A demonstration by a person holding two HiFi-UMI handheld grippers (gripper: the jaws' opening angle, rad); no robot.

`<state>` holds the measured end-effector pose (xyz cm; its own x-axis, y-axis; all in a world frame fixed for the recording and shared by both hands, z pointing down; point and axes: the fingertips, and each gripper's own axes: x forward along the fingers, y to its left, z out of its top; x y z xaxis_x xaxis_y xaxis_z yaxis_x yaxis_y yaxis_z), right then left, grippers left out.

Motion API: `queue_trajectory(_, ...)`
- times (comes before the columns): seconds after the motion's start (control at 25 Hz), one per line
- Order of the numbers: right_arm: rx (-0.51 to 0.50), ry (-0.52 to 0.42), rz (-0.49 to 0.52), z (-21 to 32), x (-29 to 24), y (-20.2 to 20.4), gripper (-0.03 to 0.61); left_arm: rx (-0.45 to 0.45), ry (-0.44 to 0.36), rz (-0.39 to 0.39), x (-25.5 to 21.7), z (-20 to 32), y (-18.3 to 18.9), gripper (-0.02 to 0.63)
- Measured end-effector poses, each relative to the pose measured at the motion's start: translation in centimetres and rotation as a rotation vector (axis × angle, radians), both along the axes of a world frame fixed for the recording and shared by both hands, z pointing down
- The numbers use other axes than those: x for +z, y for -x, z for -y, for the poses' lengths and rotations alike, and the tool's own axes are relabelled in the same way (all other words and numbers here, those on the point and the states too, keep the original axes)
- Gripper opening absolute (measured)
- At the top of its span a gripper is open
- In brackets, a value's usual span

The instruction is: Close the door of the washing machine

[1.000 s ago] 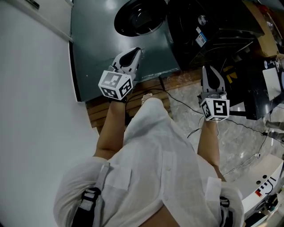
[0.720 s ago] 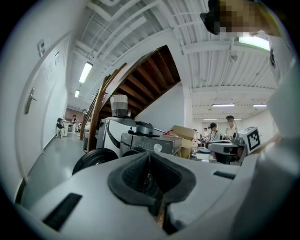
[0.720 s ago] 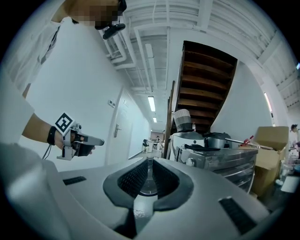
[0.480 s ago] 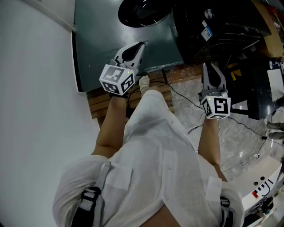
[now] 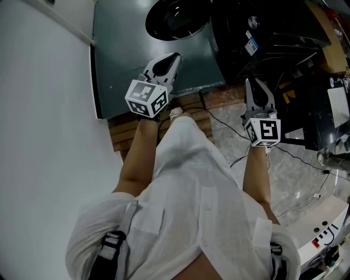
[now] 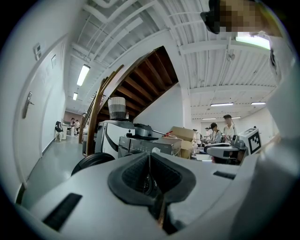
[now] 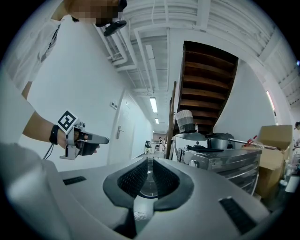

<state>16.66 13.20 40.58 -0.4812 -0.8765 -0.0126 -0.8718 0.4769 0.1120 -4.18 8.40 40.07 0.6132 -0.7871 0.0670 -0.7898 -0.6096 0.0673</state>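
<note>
The washing machine (image 5: 136, 44) shows as a dark grey front panel at the top of the head view. Its round dark door (image 5: 176, 16) sits at the upper edge; I cannot tell whether it lies flush. My left gripper (image 5: 174, 56) hovers in front of the panel below the door, jaws shut and empty. My right gripper (image 5: 255, 83) is held further right, before black equipment, with its jaws nearly together and nothing between them. In the left gripper view the shut jaws (image 6: 149, 164) point past a round dark rim (image 6: 91, 161). The right gripper (image 7: 151, 174) looks at the round glass.
A white wall (image 5: 44, 109) runs along the left. Wooden slats (image 5: 126, 134) lie under the machine. Cables (image 5: 284, 164) trail over the marbled floor at right. Black equipment (image 5: 273, 38) and a cardboard box (image 5: 328, 38) stand at upper right. People (image 6: 227, 129) stand far off.
Both grippers stay almost where they were, still shut. The head view has shifted slightly, and the person's shoe now shows between the slats and the shirt.
</note>
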Motion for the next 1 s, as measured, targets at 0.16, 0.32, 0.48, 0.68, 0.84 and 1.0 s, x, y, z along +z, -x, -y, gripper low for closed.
queue_trajectory(0.16,0.001,0.000,0.002,-0.5,-0.1,0.0,0.034,-0.001,0.000,0.007,-0.2,-0.5,0.1,0.018)
queue_trajectory(0.32,0.004,-0.009,0.003,-0.6,-0.6,0.1,0.034,-0.001,-0.005,0.005,-0.5,-0.7,0.3,0.018)
queue_trajectory(0.48,-0.008,-0.017,-0.006,-0.8,-0.9,0.8,0.034,-0.014,-0.012,0.002,-1.0,-1.2,1.0,0.018)
queue_trajectory(0.68,-0.021,-0.018,-0.001,-0.1,-1.0,1.6,0.034,-0.030,-0.015,0.006,-1.2,-1.2,1.9,0.018)
queue_trajectory(0.84,-0.032,-0.013,0.001,0.6,-0.7,2.5,0.035,-0.043,-0.014,0.000,-1.0,-0.6,3.0,0.018)
queue_trajectory(1.0,-0.047,-0.010,-0.004,2.1,-0.5,3.2,0.035,-0.050,-0.006,-0.009,-0.6,1.0,3.9,0.018)
